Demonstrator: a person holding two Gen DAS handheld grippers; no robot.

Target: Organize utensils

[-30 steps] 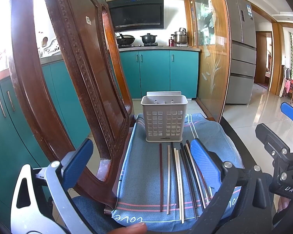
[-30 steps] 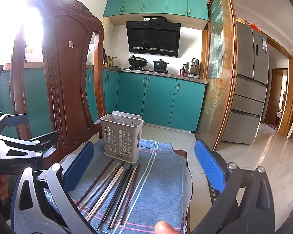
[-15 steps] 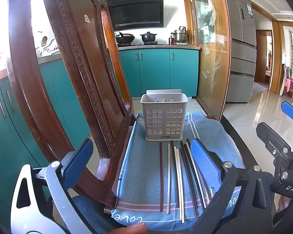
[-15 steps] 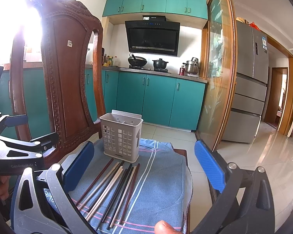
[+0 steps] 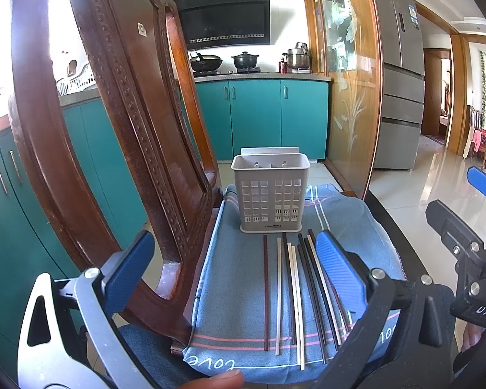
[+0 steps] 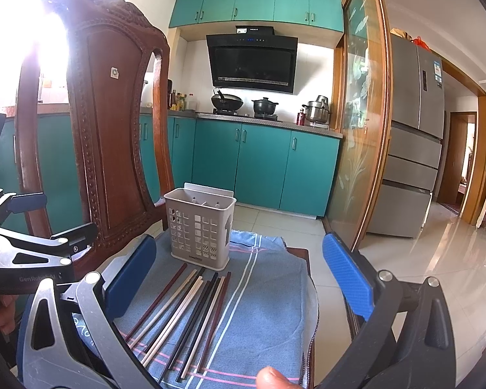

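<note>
left gripper [image 5: 233, 265]: jaws spread wide, nothing between them, hovering over near end of the chopsticks [image 5: 295, 295]
right gripper [image 6: 239, 275]: jaws spread wide, nothing held, above same row
chopsticks: loose row flat on blue towel [image 5: 239, 291], straight ahead of both grippers
utensil basket [image 5: 270, 191]: upright, just past chopstick tips
wooden chair back [image 5: 120, 129]: left of both grippers

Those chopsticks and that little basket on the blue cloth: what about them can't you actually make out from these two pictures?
- Chopsticks: in the left wrist view, the gripper's blue finger pad covers the rightmost ones, so an exact count is unsure.
- Basket: its floor is hidden by its own front wall in both views, so I cannot tell whether anything lies inside.
- Basket label: too small to read.
- Cloth: its near edge is cut off by the frame bottom.
</note>
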